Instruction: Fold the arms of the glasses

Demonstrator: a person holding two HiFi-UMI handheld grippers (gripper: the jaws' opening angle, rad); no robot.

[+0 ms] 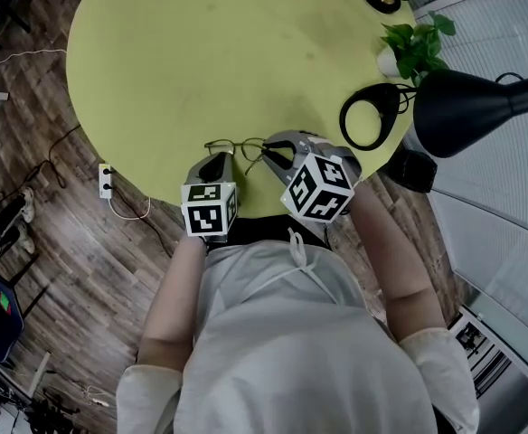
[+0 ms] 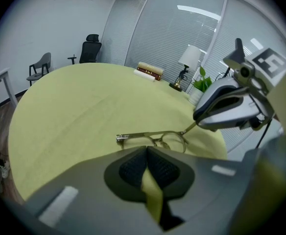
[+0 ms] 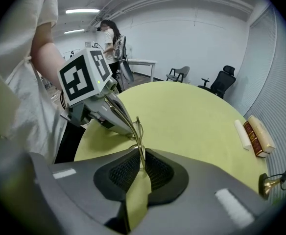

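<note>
Thin metal-framed glasses (image 1: 237,147) lie near the front edge of the round yellow-green table (image 1: 201,52). My right gripper (image 1: 273,155) is shut on one thin arm of the glasses (image 3: 135,136), which runs up between its black pads (image 3: 155,170). In the left gripper view the right gripper (image 2: 198,121) meets the right end of the glasses (image 2: 155,138). My left gripper (image 1: 217,159) rests just short of the frame's left end. Its pads (image 2: 133,168) meet at the tips, with nothing seen between them.
A black desk lamp (image 1: 463,102) and its ring base (image 1: 372,116) stand at the table's right edge, with a potted plant (image 1: 418,48) behind. Books (image 3: 258,133) lie at the far side. A power strip (image 1: 106,181) lies on the floor at the left.
</note>
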